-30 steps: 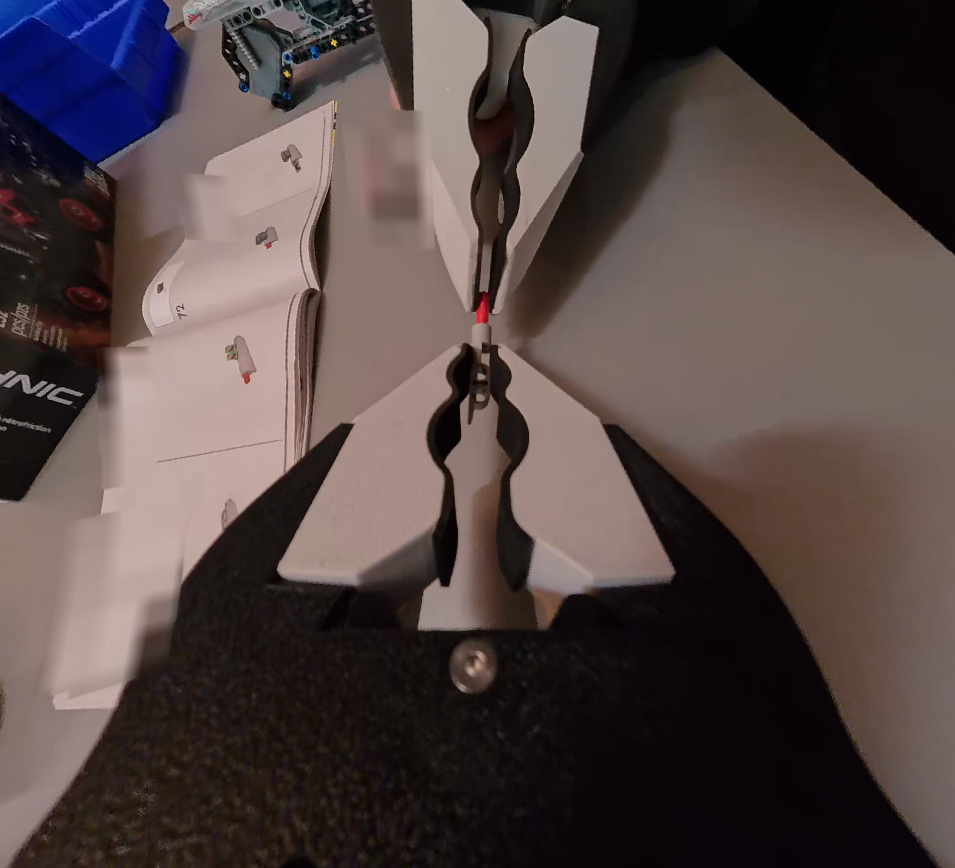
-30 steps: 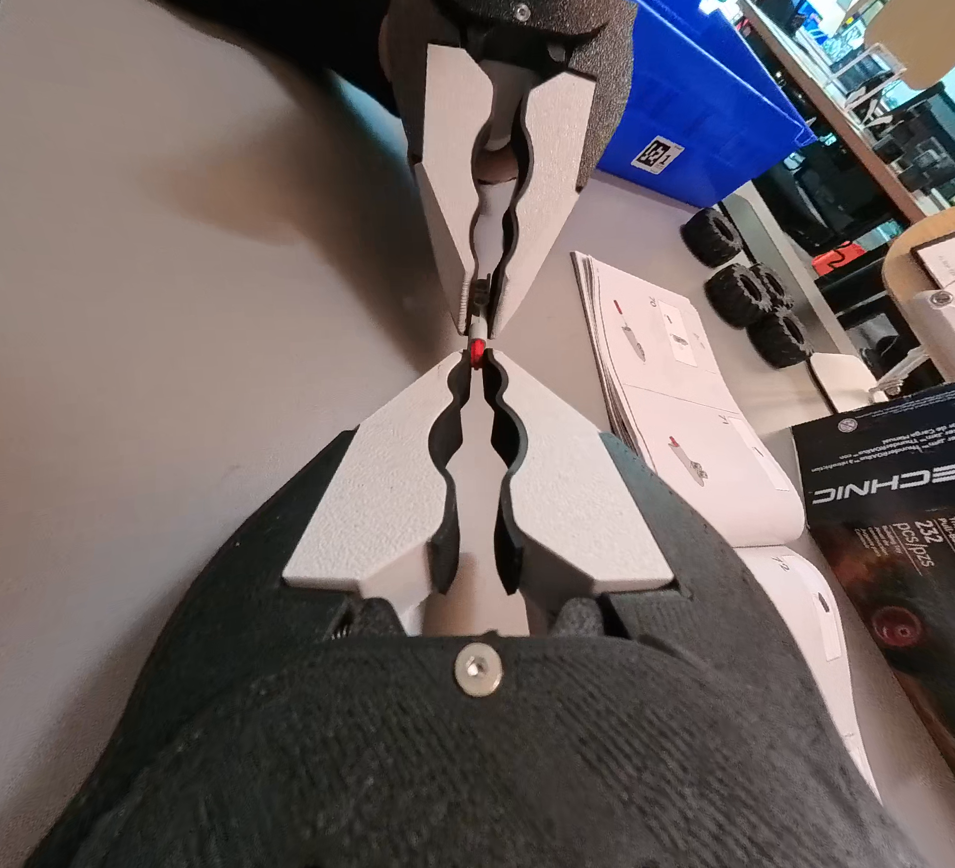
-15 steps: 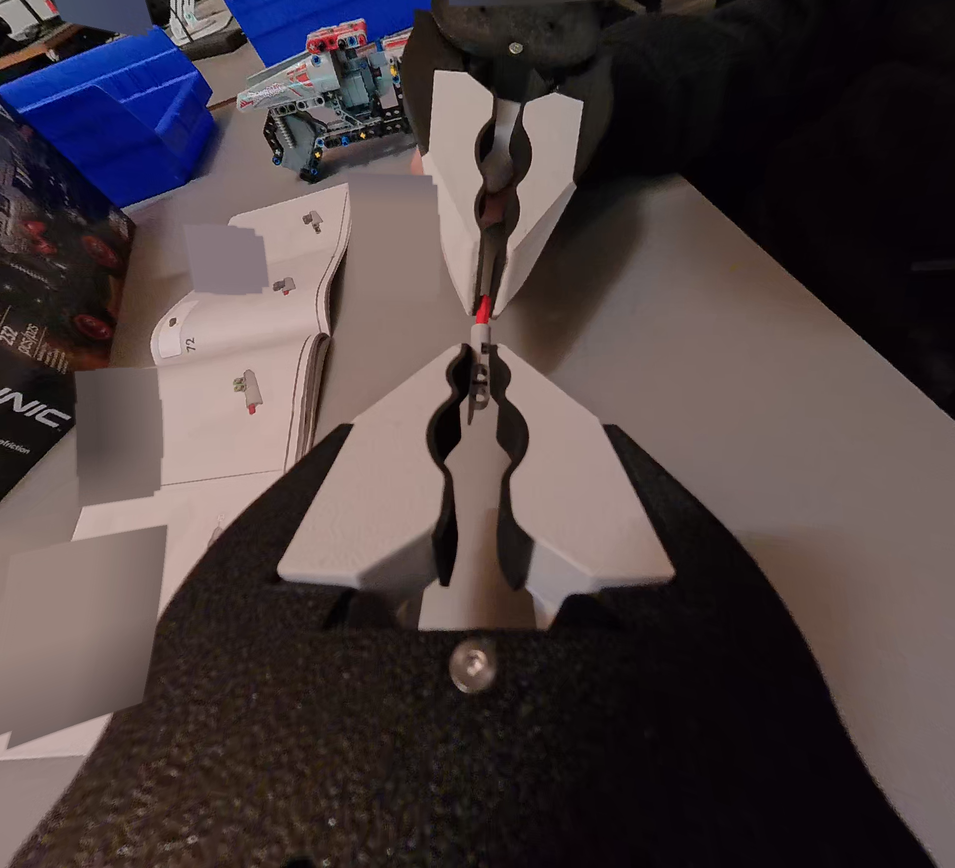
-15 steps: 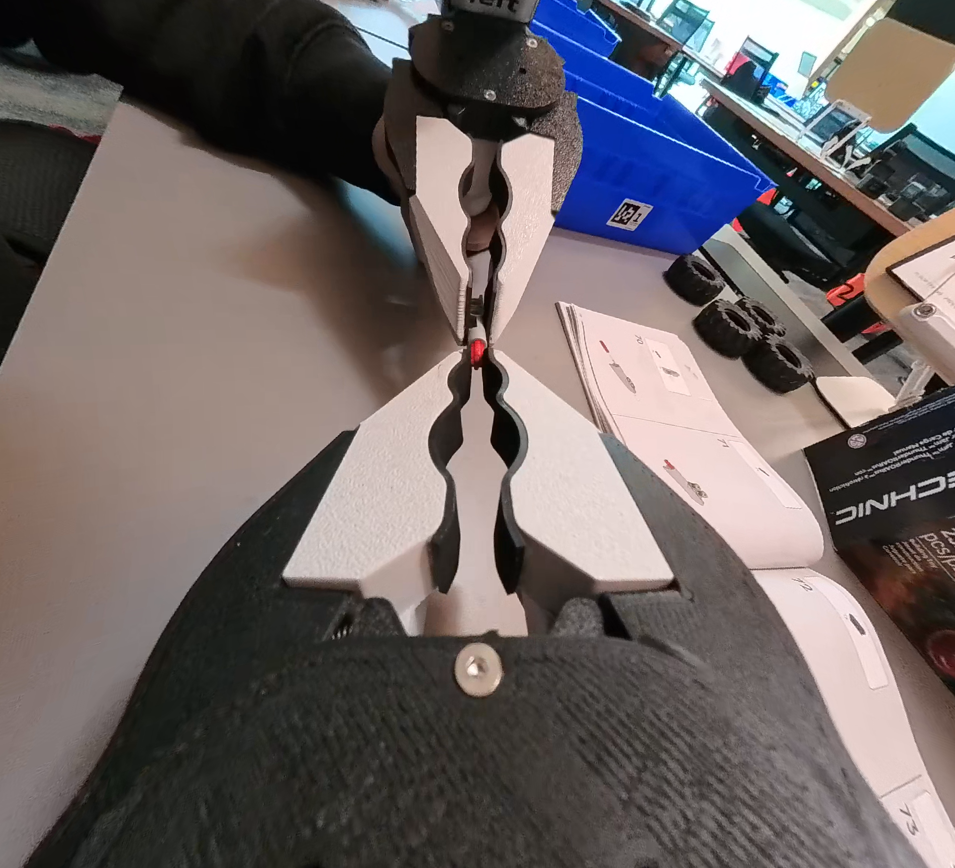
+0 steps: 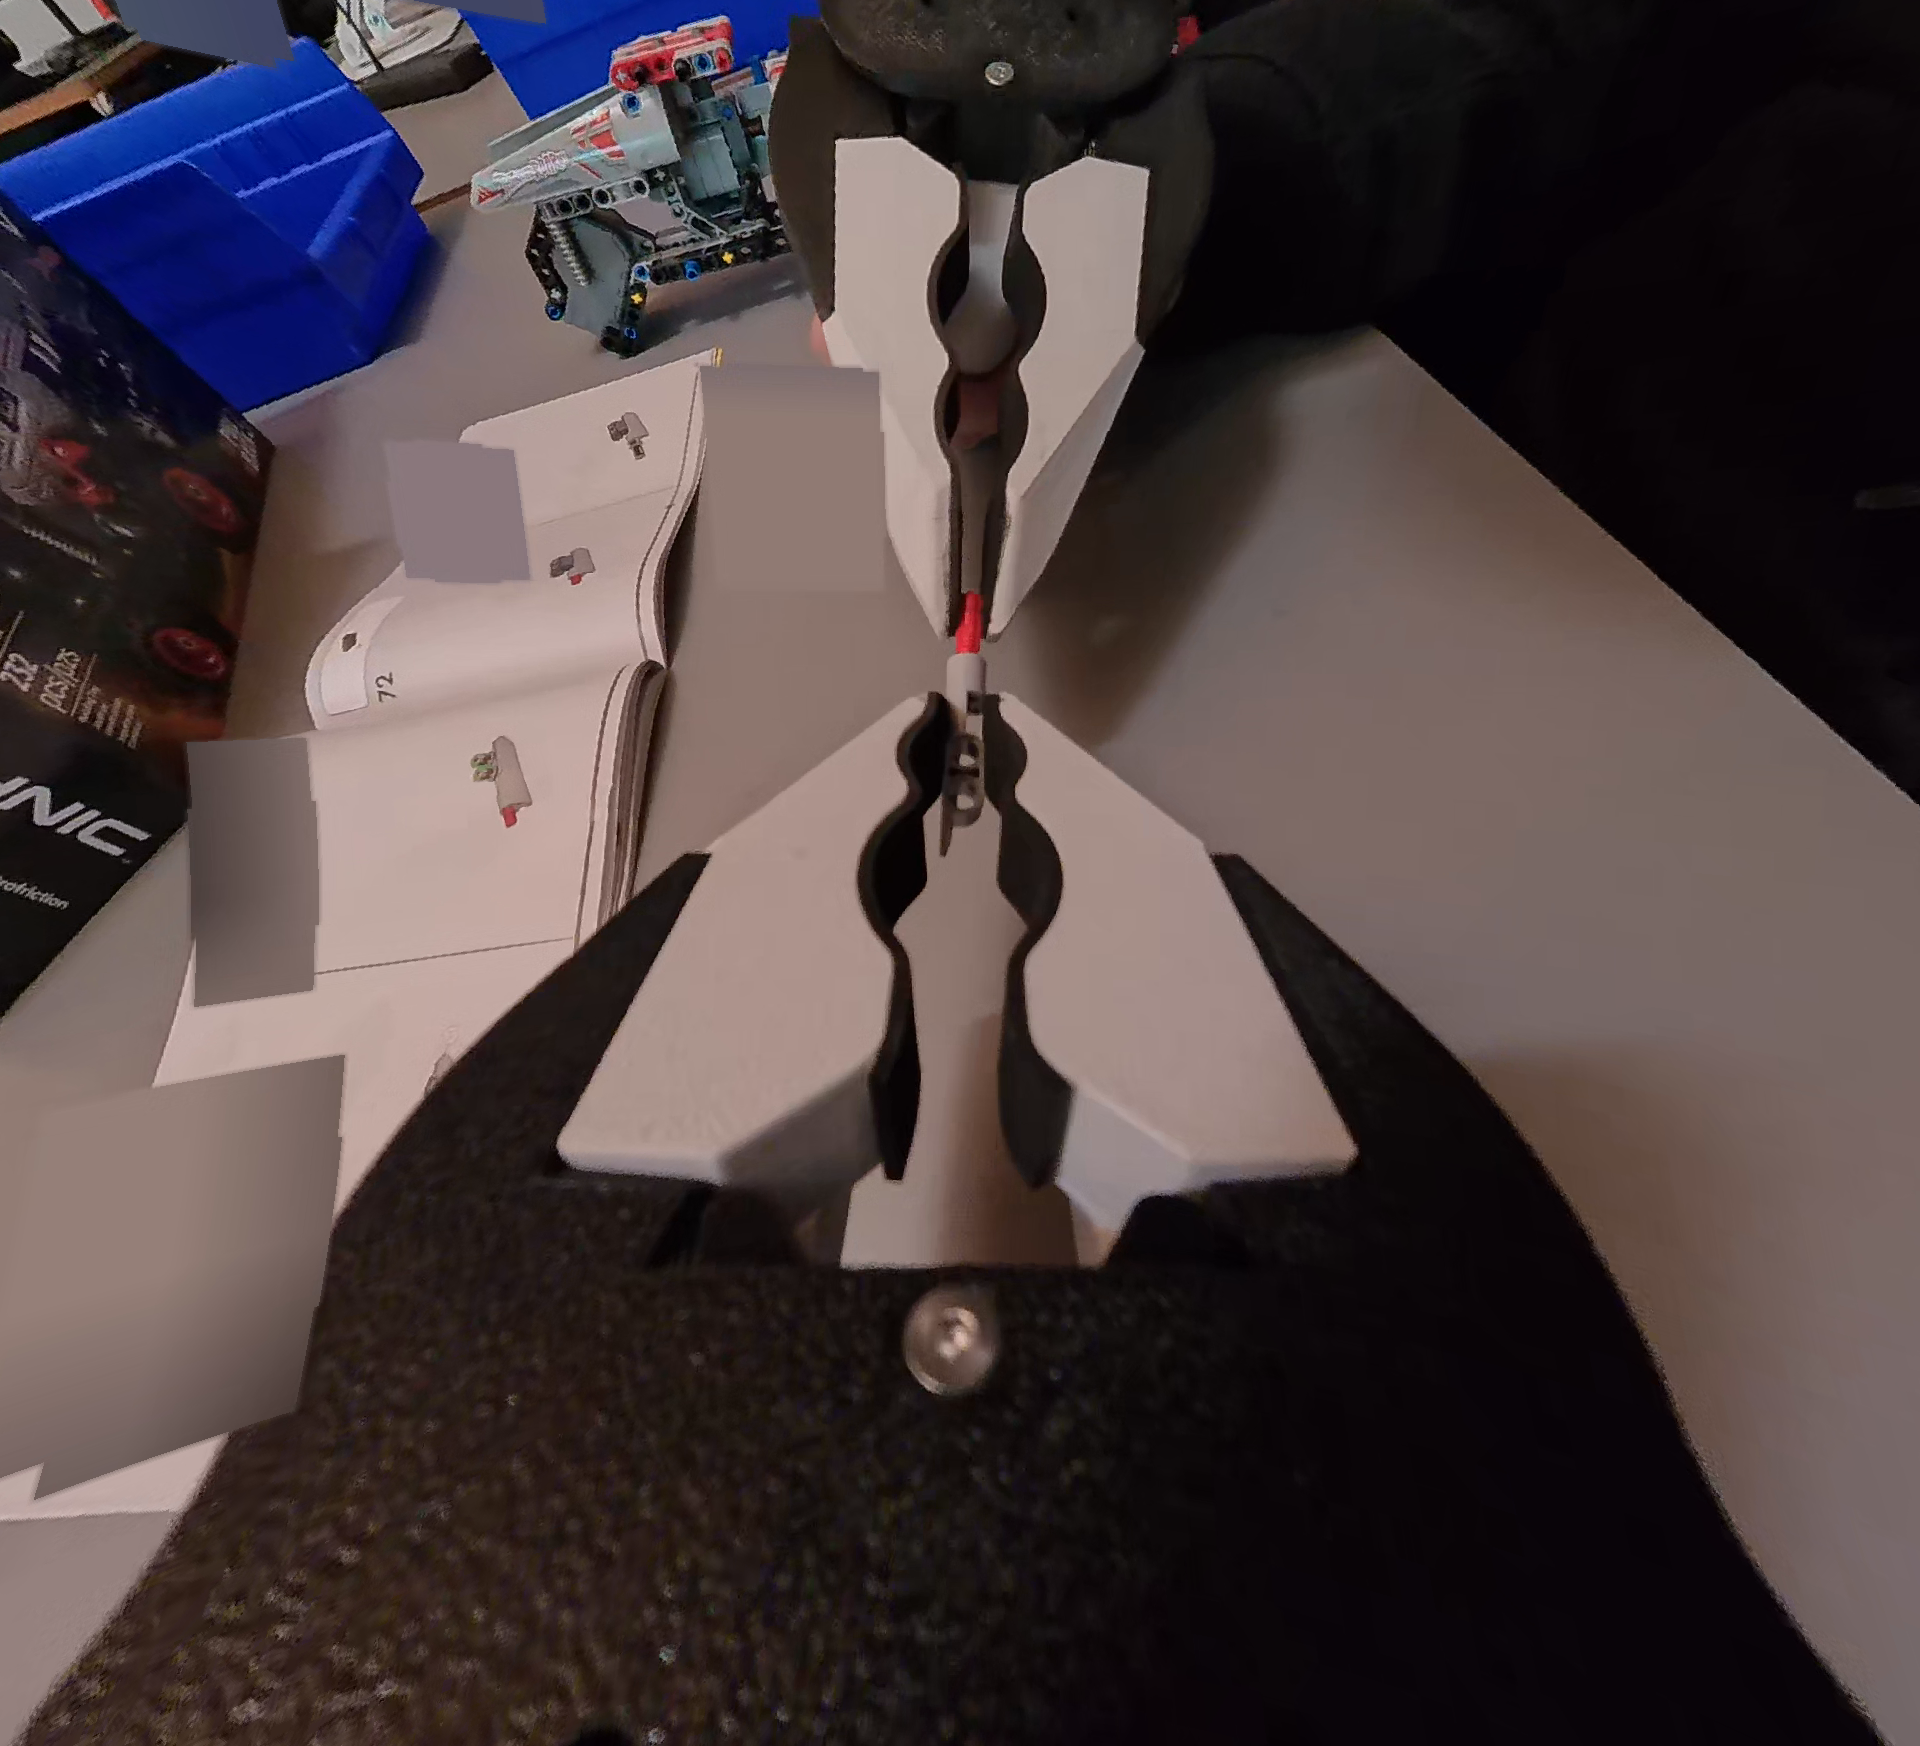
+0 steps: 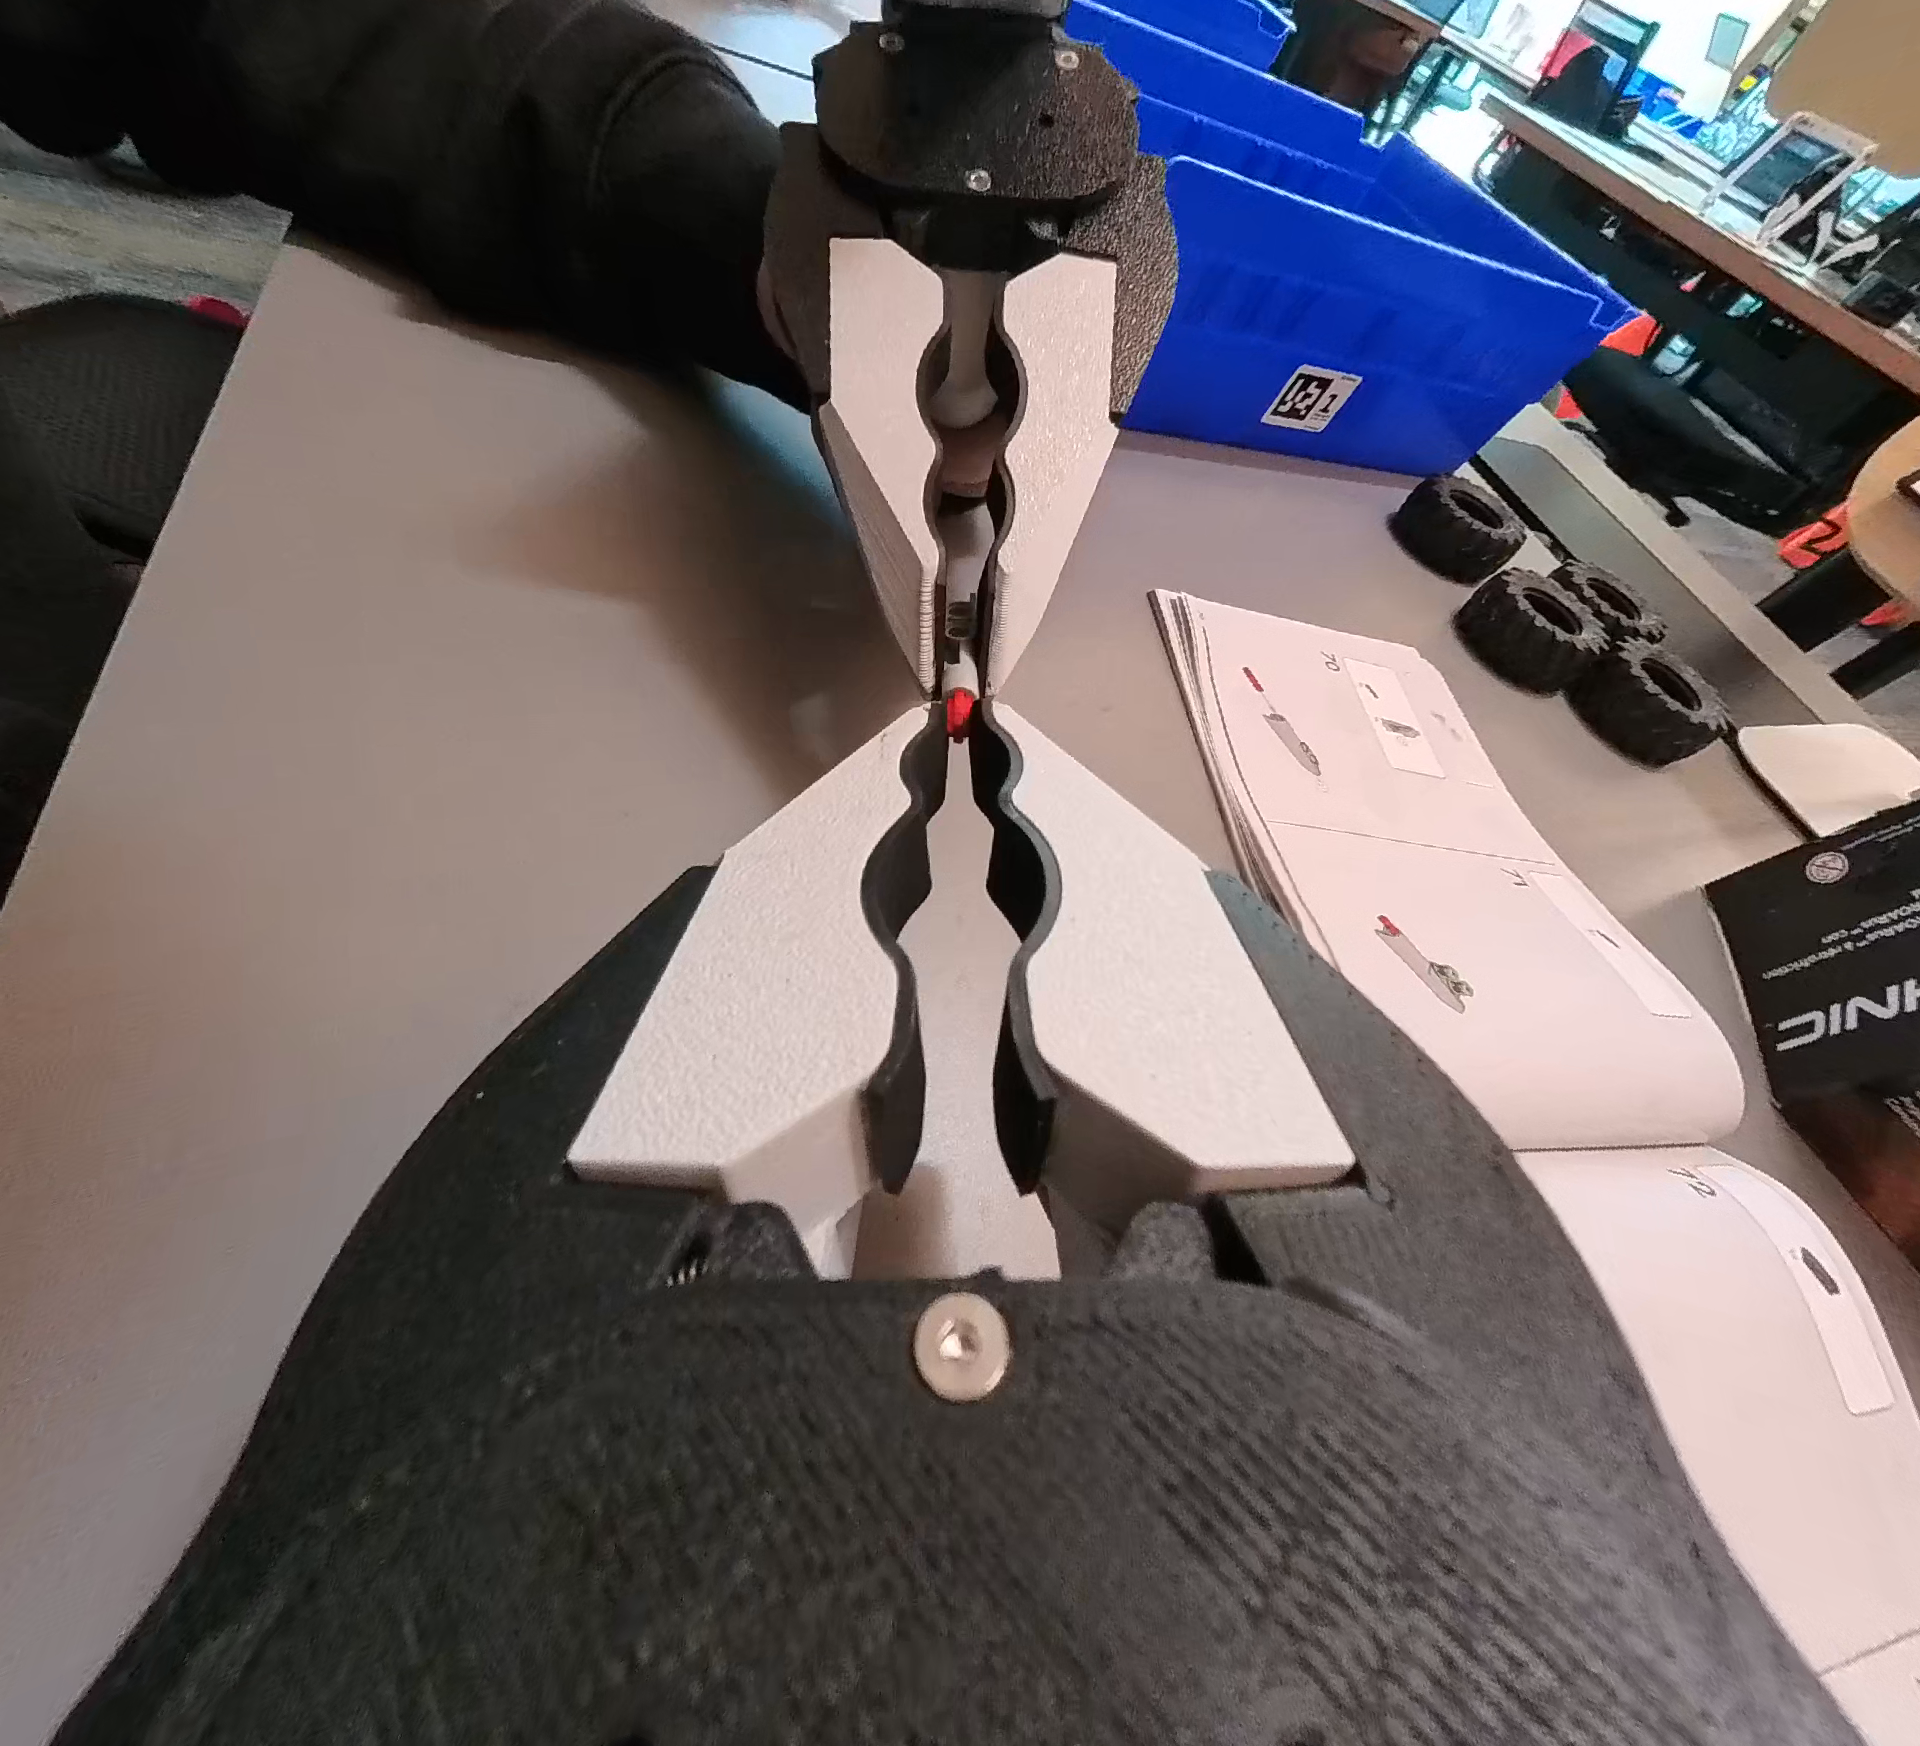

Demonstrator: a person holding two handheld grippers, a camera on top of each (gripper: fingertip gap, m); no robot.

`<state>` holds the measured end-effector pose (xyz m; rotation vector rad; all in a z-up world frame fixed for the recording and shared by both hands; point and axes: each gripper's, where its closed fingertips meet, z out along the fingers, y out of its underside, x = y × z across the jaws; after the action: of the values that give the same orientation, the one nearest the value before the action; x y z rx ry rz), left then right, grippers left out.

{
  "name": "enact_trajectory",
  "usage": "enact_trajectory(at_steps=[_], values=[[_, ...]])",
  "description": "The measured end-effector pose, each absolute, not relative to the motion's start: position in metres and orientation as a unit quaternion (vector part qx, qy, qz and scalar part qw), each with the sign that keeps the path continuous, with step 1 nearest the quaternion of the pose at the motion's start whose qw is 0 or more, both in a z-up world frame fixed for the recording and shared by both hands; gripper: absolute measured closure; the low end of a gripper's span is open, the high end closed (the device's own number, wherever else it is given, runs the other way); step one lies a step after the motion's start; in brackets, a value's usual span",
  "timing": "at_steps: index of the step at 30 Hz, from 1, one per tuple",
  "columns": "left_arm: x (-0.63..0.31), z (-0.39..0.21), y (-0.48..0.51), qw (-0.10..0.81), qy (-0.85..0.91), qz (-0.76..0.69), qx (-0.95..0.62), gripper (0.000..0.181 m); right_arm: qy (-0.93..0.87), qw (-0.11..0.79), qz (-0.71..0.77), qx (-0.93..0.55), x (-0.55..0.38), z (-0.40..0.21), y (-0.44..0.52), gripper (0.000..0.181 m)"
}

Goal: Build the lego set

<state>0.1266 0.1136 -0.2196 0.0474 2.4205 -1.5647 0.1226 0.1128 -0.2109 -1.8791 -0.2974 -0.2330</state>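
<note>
The left tongs and the right tongs meet tip to tip above the desk, each closed on one end of a small lego piece. The left tongs pinch its grey part, whose dark end runs back between their fingers; the right tongs pinch the red pin that sticks out of it. In the right wrist view the red pin sits right at the fingertips, with the left tongs facing it.

On the left tongs' left side lies the open instruction booklet, its spine edge near the tips. Beyond the booklet stands a half-built lego model, and farther left are blue bins and a dark box. To the right of the left tongs the desk is bare up to its edge, which runs diagonally away toward the person's dark sleeve.

From the right tongs, the booklet is on the right, with three black tyres beyond it and a blue bin behind. Left of the right tongs the desk surface is open out to its near edge.
</note>
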Motion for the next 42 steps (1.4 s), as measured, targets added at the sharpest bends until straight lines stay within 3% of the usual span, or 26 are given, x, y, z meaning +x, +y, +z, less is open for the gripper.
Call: enact_trajectory(at_steps=[42], values=[[0.124,-0.182,0.112,0.089,0.775,-0.625,-0.026,0.177,-0.086,0.668,-0.045,-0.738,0.121,-0.176,0.111,0.178]])
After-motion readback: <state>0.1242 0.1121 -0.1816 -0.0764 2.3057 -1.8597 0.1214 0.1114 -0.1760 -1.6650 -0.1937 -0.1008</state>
